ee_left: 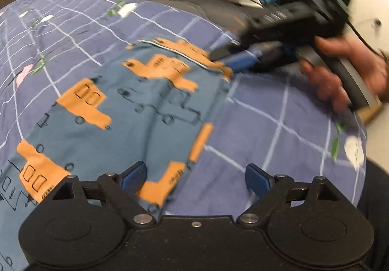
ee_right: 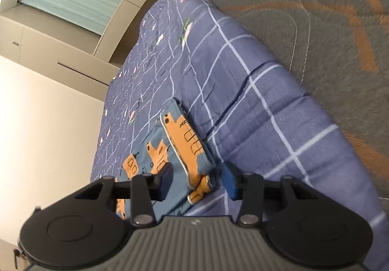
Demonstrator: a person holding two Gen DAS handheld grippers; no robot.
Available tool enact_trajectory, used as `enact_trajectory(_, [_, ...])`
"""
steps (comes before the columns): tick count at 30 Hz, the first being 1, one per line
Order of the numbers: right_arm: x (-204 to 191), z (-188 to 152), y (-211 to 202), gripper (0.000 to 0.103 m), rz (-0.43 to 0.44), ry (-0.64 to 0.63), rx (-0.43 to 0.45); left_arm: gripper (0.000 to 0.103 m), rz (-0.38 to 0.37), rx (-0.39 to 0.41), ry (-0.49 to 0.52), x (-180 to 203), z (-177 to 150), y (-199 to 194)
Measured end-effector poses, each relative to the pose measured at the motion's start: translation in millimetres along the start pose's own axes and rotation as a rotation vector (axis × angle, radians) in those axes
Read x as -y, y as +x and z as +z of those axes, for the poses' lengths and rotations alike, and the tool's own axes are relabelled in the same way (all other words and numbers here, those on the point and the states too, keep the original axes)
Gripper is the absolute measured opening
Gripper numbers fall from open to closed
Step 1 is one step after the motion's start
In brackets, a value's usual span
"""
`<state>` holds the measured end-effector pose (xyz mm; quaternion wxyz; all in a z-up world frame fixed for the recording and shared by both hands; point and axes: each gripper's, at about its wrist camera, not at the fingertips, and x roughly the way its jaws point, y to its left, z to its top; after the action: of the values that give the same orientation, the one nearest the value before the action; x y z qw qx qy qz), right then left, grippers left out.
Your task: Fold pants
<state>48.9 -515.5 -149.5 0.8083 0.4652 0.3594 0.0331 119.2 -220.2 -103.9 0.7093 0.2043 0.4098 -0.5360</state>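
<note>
left wrist view: a purple checked bedsheet (ee_left: pixel 279 130) covers the bed, with a dark quilted blanket (ee_left: pixel 214 13) beyond its far edge. on the sheet lie the pants (ee_left: pixel 136 110), blue with orange truck prints, spread flat and partly folded. the right gripper (ee_left: pixel 233 58) reaches in at the far corner of the pants, by the white-piped hem; blur hides how its blue fingers stand from here. a hand (ee_left: pixel 340 69) grips its handle, off to the side of the pants. the left gripper (ee_left: pixel 195 181) hangs over the near edge of the pants, fingers spread wide and holding nothing. right wrist view: the pants (ee_right: pixel 170 159) show a doubled-over hem, and the right gripper (ee_right: pixel 199 181) stands wide open astride that folded corner, nothing held.
</note>
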Motion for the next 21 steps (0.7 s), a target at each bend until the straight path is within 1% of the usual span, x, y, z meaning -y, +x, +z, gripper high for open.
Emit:
enact_trajectory(2, [3,3,7,0.038,0.020,0.027,-0.009,0.089,-0.003,0.004,-0.008,-1,-3,-3])
enact_trajectory(4, [6,3,12,0.030,0.029,0.045,-0.015,0.089,-0.011,0.010,-0.037,-6,-4,-4])
enact_trajectory(5, [7,2,13,0.021,0.025,0.047,-0.016,0.089,-0.015,0.013,-0.051,-8,-4,-4])
enact_trajectory(8, [9,0,11,0.014,0.032,0.053,-0.007,0.089,-0.025,0.025,-0.081,-10,-1,-1])
enact_trajectory(10, [4,-1,8,0.013,0.035,0.033,0.004,0.089,-0.050,0.048,-0.118,-13,1,-3])
enact_trajectory(11, [0,-1,6,0.013,0.031,0.011,0.010,0.089,-0.079,0.071,-0.161,-19,2,-5])
enact_trajectory(12, [-4,-1,5,0.013,0.029,-0.006,0.012,0.089,-0.122,0.113,-0.230,-28,2,-7])
enact_trajectory(13, [-9,0,4,0.013,0.025,-0.031,0.015,0.089,-0.172,0.165,-0.326,-41,3,-9])
enact_trajectory(15, [-21,1,1,0.012,0.017,-0.085,0.019,0.089,-0.222,0.233,-0.507,-67,2,-8])
enact_trajectory(16, [-26,2,0,0.012,0.018,-0.105,0.019,0.089,-0.234,0.241,-0.551,-75,1,-4])
enact_trajectory(17, [-31,2,-3,0.012,0.019,-0.121,0.020,0.089,-0.241,0.231,-0.574,-79,-1,1])
enact_trajectory(18, [-37,3,-4,0.013,0.021,-0.133,0.020,0.089,-0.244,0.212,-0.584,-82,-2,8])
enact_trajectory(19, [-41,5,-5,0.013,0.027,-0.145,0.020,0.090,-0.244,0.214,-0.583,-82,-4,12])
enact_trajectory(20, [-48,6,-6,0.012,0.035,-0.160,0.015,0.092,-0.253,0.226,-0.589,-82,-6,13])
enact_trajectory(21, [-52,7,-7,0.012,0.037,-0.172,0.011,0.094,-0.276,0.246,-0.618,-84,-8,13])
